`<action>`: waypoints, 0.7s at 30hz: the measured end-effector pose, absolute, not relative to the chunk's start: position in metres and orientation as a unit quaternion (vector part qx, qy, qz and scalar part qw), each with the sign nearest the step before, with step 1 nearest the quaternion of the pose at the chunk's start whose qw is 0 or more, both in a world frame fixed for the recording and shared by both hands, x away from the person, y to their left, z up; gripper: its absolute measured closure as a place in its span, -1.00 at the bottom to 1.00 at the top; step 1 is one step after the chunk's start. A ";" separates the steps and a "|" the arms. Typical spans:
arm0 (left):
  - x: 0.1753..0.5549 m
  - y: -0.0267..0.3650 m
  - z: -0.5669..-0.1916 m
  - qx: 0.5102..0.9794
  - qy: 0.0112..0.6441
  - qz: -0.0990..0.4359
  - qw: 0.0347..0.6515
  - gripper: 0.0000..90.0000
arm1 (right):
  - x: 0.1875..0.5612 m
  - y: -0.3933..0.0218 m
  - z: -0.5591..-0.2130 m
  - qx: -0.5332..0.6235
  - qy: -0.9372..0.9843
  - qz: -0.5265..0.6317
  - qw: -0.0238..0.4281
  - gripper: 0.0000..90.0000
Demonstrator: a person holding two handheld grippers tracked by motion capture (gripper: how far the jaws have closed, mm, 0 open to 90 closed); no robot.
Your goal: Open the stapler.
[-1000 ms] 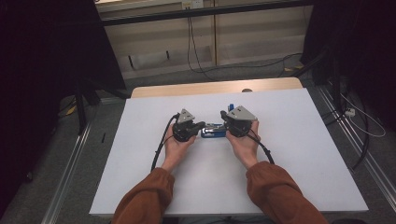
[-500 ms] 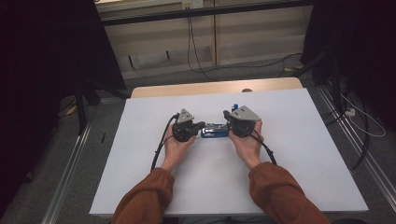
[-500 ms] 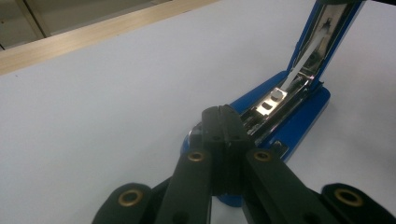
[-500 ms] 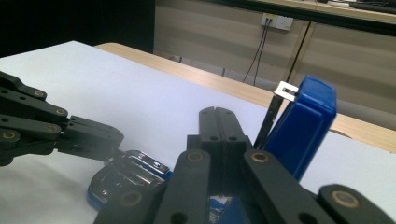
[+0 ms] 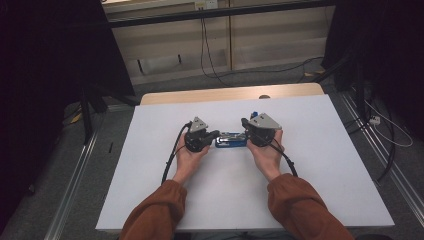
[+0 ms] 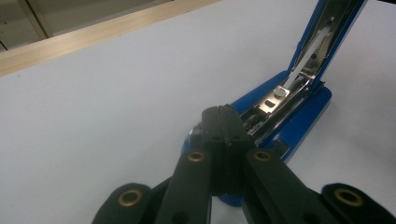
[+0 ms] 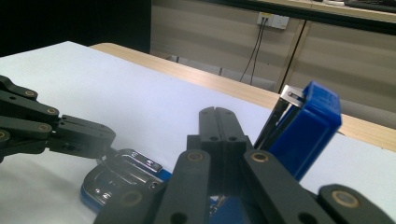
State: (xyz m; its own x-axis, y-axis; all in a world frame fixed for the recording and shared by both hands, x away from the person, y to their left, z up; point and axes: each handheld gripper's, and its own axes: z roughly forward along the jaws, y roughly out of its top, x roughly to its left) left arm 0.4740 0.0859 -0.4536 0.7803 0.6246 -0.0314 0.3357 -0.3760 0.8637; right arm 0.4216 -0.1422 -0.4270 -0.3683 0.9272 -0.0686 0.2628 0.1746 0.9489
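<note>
We are keeping both tools pressed together at their tips, jaws fully closed with nothing clamped between them, and using them as pokers rather than pincers. The left tool (image 6: 222,122) is resting its closed tip on the front end of the blue stapler (image 5: 231,141), right where the metal staple channel sits on the base; we judge it is there to pin the base down so it cannot slide or tip. The right tool (image 7: 217,122) is sitting at the stapler's hinge end, with the raised blue top arm (image 7: 303,133) standing just beside its closed jaws. In the right gripper view we cannot tell whether the jaws are actually touching that arm or only propping near it, but the placement suggests we are holding the lid swung open.

The stapler itself is lying in the middle of the white desk (image 5: 150,165), directly between the two tools, base flat and lid tilted steeply upward, the shiny magazine (image 6: 285,100) exposed. That open pose, held from both ends, looks to us like access for loading or checking staples.

Outward from the stapler, our hands are cupping the tool bodies, cables are trailing back toward us, and the desk's wooden far edge (image 5: 220,94) is lying beyond it.
</note>
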 end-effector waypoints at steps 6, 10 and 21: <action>0.474 0.086 -0.454 0.816 0.294 0.153 0.474 1.00 | 0.420 -0.146 -0.427 0.442 0.678 0.469 0.353 1.00; 0.474 0.086 -0.453 0.816 0.294 0.153 0.474 1.00 | 0.420 -0.151 -0.427 0.444 0.676 0.468 0.355 1.00; 0.474 0.086 -0.453 0.817 0.291 0.154 0.474 1.00 | 0.418 -0.164 -0.430 0.451 0.674 0.464 0.356 1.00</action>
